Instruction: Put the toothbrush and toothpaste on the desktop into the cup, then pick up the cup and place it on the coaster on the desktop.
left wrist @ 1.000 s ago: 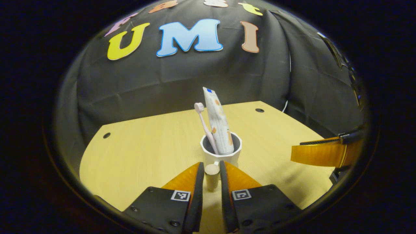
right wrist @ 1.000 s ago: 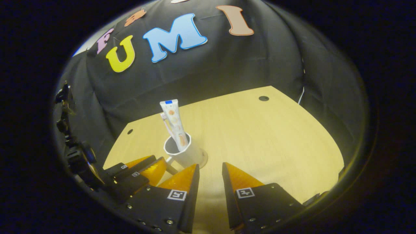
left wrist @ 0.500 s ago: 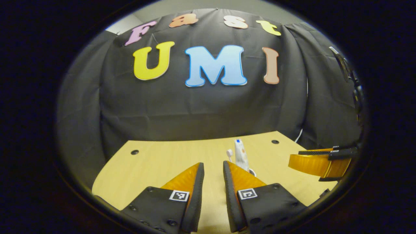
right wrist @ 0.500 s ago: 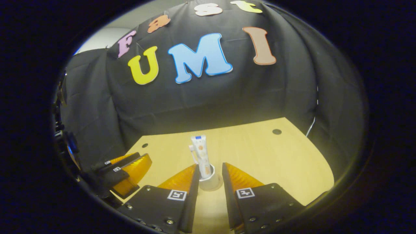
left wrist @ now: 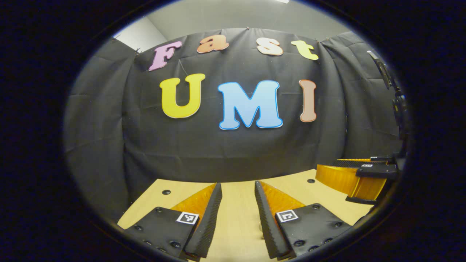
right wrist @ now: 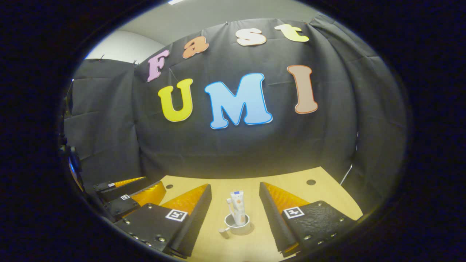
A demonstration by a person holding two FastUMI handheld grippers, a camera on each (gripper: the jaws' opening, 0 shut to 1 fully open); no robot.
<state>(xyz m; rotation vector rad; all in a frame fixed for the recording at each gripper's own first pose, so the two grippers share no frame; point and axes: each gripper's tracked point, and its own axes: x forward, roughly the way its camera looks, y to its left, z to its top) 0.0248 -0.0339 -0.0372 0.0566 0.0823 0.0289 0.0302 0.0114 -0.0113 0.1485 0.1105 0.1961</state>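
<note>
A white cup (right wrist: 238, 228) stands on a round coaster (right wrist: 251, 229) on the wooden desktop (right wrist: 291, 189), its handle (right wrist: 222, 232) pointing toward me. The toothpaste tube (right wrist: 238, 205) and the pink toothbrush (right wrist: 229, 206) stand upright inside it. My right gripper (right wrist: 236, 186) hangs open, well above and behind the cup, which shows low in the gap between its fingers. In the left gripper view, my left gripper (left wrist: 238, 185) is open over bare desktop (left wrist: 236, 218) with nothing between its fingers. The left gripper (right wrist: 154, 183) also shows at the left of the right gripper view.
The right gripper's orange fingers (left wrist: 338, 178) reach in from the right edge of the left gripper view. Small dark holes (left wrist: 166, 191) (right wrist: 311, 182) mark the desktop's far corners. Black cloth walls close the desk at the back and on both sides.
The left gripper let go of the cup's handle and opened. Both grippers drew back and up from the cup, and their jaws spread wider. The cup stayed on the coaster.
</note>
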